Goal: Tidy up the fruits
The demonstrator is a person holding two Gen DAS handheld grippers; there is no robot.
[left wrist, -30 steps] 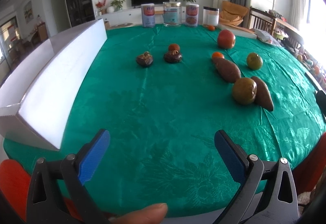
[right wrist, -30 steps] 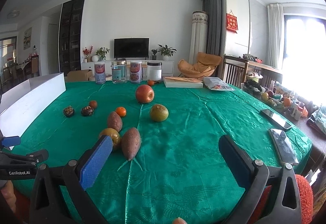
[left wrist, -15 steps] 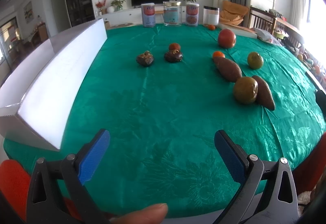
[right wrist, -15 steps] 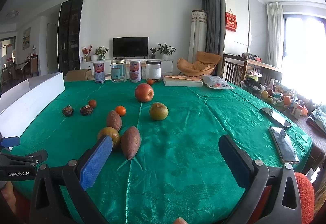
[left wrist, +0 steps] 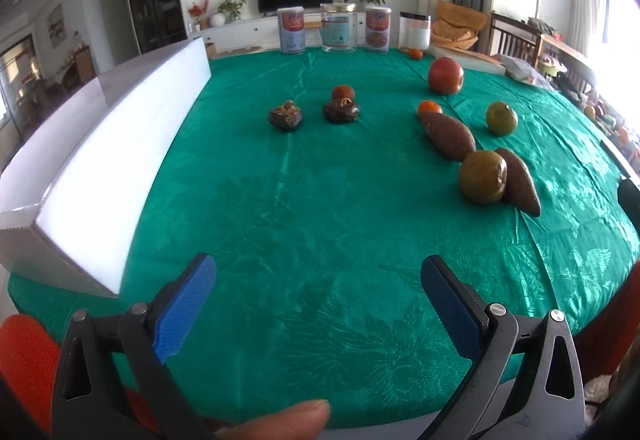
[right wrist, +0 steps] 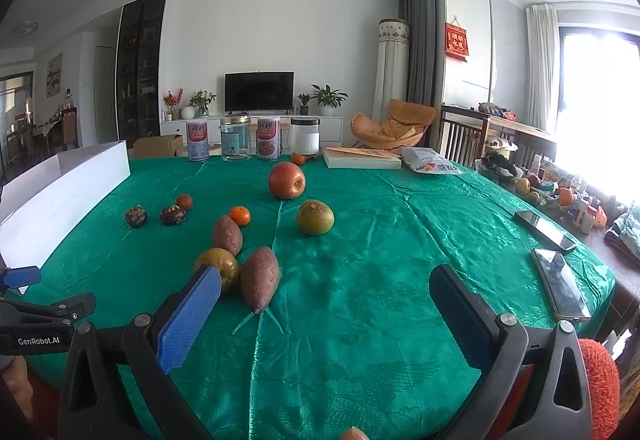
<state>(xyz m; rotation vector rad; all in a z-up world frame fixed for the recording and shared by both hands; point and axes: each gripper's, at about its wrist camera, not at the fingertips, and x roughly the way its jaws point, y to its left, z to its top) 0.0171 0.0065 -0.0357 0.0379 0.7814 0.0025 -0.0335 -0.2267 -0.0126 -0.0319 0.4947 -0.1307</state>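
Both grippers hang over the near edge of the green cloth (right wrist: 360,320), left gripper (left wrist: 318,304) and right gripper (right wrist: 325,314) each with jaws spread wide and nothing between them. Just past them sit a brownish fruit (right wrist: 219,267) touching a sweet potato (right wrist: 260,278), then another sweet potato (right wrist: 227,235), a tangerine (right wrist: 239,215) and a green fruit (right wrist: 315,217). Farther back there's the apple (right wrist: 286,180), 2 dark lumpy fruits (left wrist: 285,115) with a small red one, the white box (left wrist: 96,176) along the left side, and 4 jars (right wrist: 236,138) at the far edge.
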